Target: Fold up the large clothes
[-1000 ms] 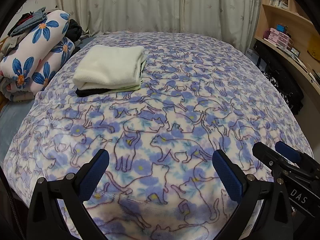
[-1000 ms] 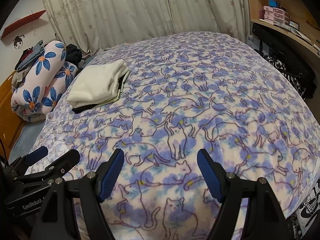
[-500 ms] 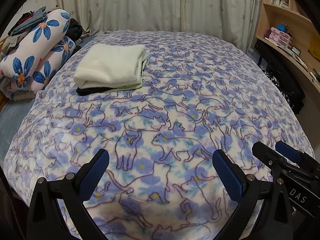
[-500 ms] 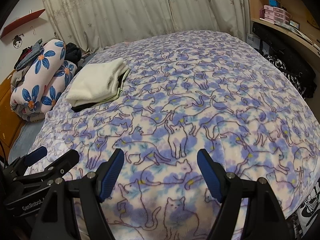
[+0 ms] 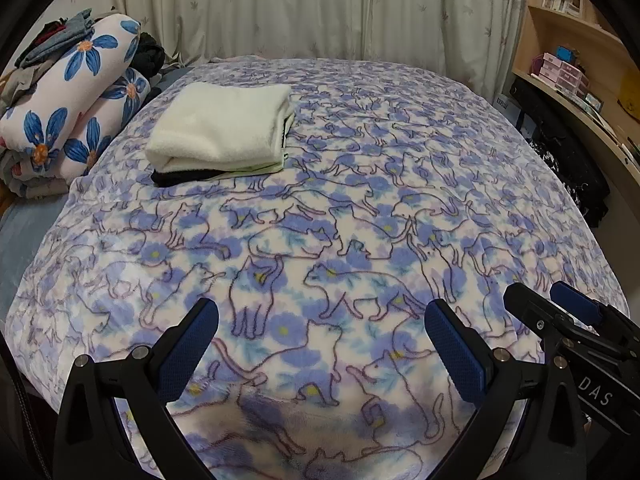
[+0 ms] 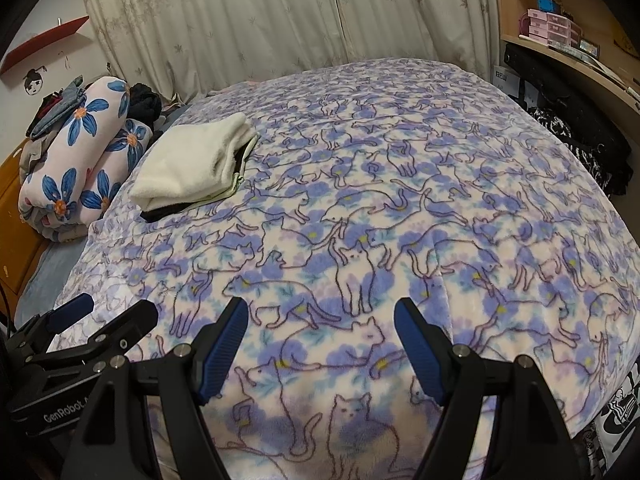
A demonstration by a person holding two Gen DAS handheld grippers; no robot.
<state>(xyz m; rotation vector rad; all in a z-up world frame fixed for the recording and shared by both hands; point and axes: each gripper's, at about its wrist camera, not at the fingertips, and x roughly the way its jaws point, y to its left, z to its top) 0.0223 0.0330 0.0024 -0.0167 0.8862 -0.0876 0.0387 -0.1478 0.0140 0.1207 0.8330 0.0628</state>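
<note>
At the upper left of the left wrist view, a rolled quilt with blue flowers (image 5: 76,108) lies at the bed's edge, with loose dark and grey clothes heaped on top of it. Just right of it, on the cat-print blanket (image 5: 360,208) that covers the bed, sits the stack of folded clothes (image 5: 220,132): a cream fleece piece on top, a pale green one and a black one under it. The stack lies in the upper left part of the frame, well apart from both tools. At the bottom centre, the left gripper (image 5: 320,344) has its blue fingers (image 5: 188,348) spread wide with nothing between them, above the blanket. At the lower right the right gripper (image 6: 320,344) pokes in, its fingers (image 6: 224,344) likewise released and empty in its own view. Pale curtains (image 5: 320,12) hang behind the bed. Wooden shelves (image 5: 568,52) with small boxes fill the upper right.
</note>
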